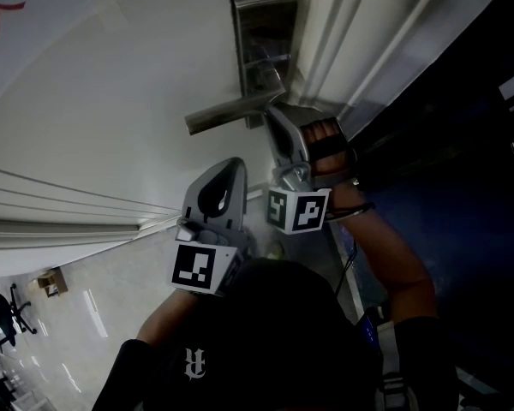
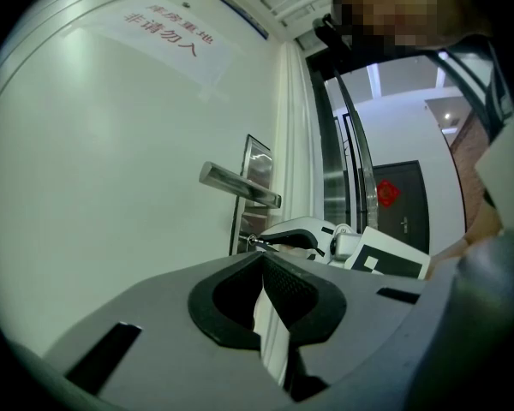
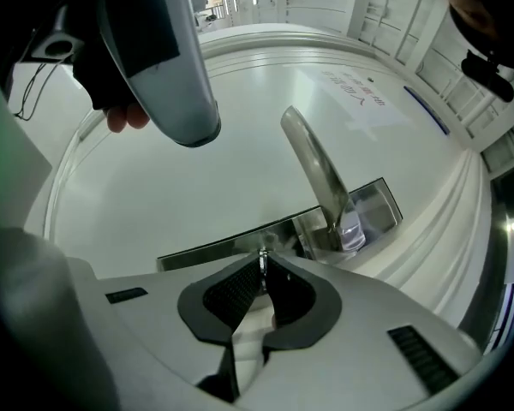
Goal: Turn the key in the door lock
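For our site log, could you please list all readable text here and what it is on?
"非请勿入" in red, on the paper notice on the door; the line above it is too blurred.
Blue plate higher up: too small to read.
Red hanging on the far door: unreadable.

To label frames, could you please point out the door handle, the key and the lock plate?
door handle (image 1: 231, 110): head view, middle of lever.
key (image 3: 263, 259): right gripper view, end between the jaws.
lock plate (image 1: 265, 32): head view, upper half.
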Demonstrator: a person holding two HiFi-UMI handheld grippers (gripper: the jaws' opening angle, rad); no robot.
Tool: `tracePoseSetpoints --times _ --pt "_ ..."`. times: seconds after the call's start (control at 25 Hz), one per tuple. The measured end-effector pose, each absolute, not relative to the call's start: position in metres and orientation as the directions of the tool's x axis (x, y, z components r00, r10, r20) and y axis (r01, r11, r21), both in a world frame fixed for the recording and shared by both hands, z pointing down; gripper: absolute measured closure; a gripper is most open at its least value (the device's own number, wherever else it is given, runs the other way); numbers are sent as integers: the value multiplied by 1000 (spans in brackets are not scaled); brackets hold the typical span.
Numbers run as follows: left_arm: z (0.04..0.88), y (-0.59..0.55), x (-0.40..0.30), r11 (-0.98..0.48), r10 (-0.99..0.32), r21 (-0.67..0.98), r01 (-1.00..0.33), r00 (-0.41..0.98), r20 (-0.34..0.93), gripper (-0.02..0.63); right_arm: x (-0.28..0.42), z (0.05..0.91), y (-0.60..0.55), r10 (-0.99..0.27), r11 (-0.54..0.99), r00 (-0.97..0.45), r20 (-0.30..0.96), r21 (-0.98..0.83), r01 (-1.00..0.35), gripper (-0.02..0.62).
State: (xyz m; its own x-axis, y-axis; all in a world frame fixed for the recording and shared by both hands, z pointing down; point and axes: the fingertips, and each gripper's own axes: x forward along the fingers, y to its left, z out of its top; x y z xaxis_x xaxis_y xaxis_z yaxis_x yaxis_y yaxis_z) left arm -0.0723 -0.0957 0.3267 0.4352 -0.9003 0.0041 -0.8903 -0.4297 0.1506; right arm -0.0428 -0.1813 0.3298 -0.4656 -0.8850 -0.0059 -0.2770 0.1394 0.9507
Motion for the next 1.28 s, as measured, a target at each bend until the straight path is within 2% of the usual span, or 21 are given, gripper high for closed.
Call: tracePoseSetpoints --times 0.52,0.72,0.96,1.12,1.28 --pt "325 -97 -70 -438 -896 154 -886 443 0 599 -42 324 -182 -883 251 -468 6 849 -464 563" --pt "324 -96 -70 -438 -897 151 -886 443 -3 600 -39 323 -184 -881 334 -473 22 737 -588 574" --pt "324 -94 -72 -433 -899 149 -889 437 -2 599 -38 321 -184 -875 380 -483 23 651 -657 574" --pt "324 -93 -73 -428 -902 148 -892 433 -2 598 -36 320 -184 -866 441 -500 18 500 -745 572" --pt "324 -92 -76 -420 -906 146 -896 424 1 600 -33 317 -186 -860 491 -511 -12 258 -832 572"
